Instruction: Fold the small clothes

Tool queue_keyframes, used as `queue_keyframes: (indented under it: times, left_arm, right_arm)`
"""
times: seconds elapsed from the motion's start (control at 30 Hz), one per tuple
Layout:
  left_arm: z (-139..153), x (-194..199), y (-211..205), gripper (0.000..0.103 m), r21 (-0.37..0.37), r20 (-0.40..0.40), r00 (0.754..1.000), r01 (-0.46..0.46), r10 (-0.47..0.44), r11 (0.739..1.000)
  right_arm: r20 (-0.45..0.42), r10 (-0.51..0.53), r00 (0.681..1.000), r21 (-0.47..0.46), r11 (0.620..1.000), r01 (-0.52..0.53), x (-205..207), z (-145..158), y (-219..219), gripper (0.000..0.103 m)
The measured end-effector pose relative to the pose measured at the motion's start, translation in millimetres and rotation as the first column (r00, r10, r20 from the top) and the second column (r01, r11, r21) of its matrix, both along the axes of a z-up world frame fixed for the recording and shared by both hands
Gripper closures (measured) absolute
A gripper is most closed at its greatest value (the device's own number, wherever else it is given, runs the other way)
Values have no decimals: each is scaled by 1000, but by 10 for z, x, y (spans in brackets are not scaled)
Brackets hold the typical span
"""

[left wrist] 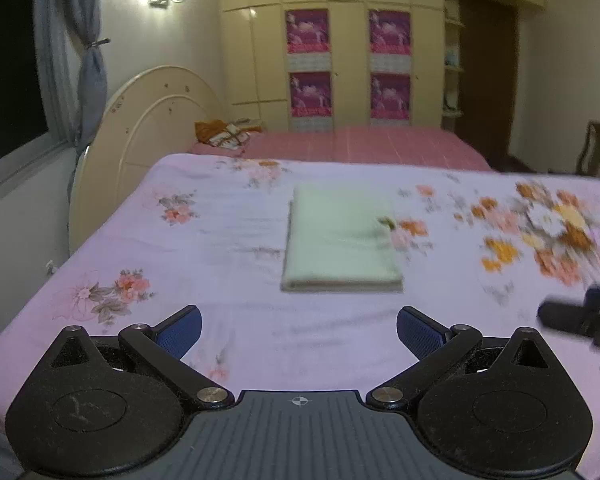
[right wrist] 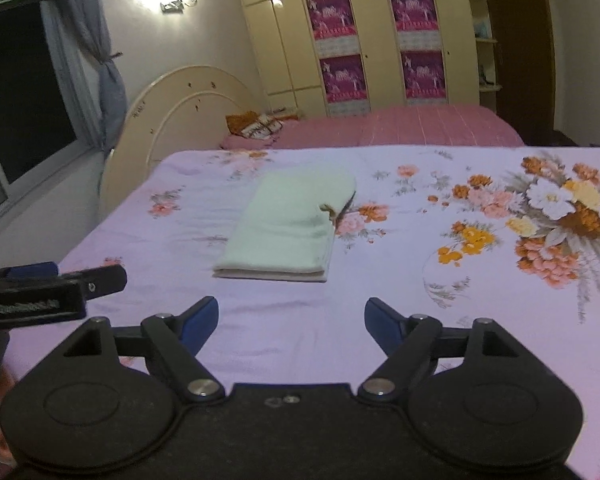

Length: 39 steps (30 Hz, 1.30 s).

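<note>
A pale green cloth (left wrist: 340,236) lies folded into a neat rectangle on the floral lilac bedsheet (left wrist: 220,240); it also shows in the right wrist view (right wrist: 288,228), with a small brown tag at its right edge. My left gripper (left wrist: 299,330) is open and empty, held above the sheet just short of the cloth's near edge. My right gripper (right wrist: 291,320) is open and empty too, near the cloth's near edge. Each gripper shows at the side of the other's view: the right one (left wrist: 584,320), the left one (right wrist: 52,292).
A cream headboard (left wrist: 148,136) stands at the bed's left end. A second bed with a pink cover (left wrist: 360,144) and a small clothes pile (left wrist: 224,132) lies behind. Wardrobes (left wrist: 332,40), a curtained window (left wrist: 12,72) and a chair (left wrist: 596,148) line the room.
</note>
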<state>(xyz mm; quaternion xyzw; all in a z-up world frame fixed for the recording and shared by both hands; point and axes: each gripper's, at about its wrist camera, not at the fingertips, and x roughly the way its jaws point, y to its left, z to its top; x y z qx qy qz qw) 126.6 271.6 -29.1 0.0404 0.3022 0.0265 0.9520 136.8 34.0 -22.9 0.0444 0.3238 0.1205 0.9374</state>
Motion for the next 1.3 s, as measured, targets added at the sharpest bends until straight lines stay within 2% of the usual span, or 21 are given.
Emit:
queue_keyframes:
  times: [0.1, 0.27, 0.37, 0.53, 1.03, 1.3]
  left_arm:
    - [44, -182, -102, 0, 21, -11, 1000, -5, 5, 1000]
    - [126, -458, -202, 0, -67, -42, 999, -6, 3, 998]
    - [159, -610, -251, 0, -70, -28, 1000, -11, 9, 997]
    - [216, -796, -262, 0, -67, -17, 1000, -25, 24, 997]
    - [266, -965, -9, 0, -88, -10, 996, -92, 91, 992]
    - [264, -982, 33, 0, -85, -9, 996, -85, 85, 993]
  right_arm:
    - [48, -22, 999, -14, 1000, 23, -243, 169, -36, 15]
    - [159, -102, 982, -117, 986, 121, -547, 368, -52, 4]
    - [198, -121, 973, -152, 977, 152, -678, 400, -84, 2]
    - [185, -120, 975, -109, 984, 141, -770, 389, -122, 1]
    - [201, -103, 974, -126, 983, 130, -946, 392, 24, 1]
    - [186, -116, 976, -128, 982, 141, -974, 365, 64, 1]
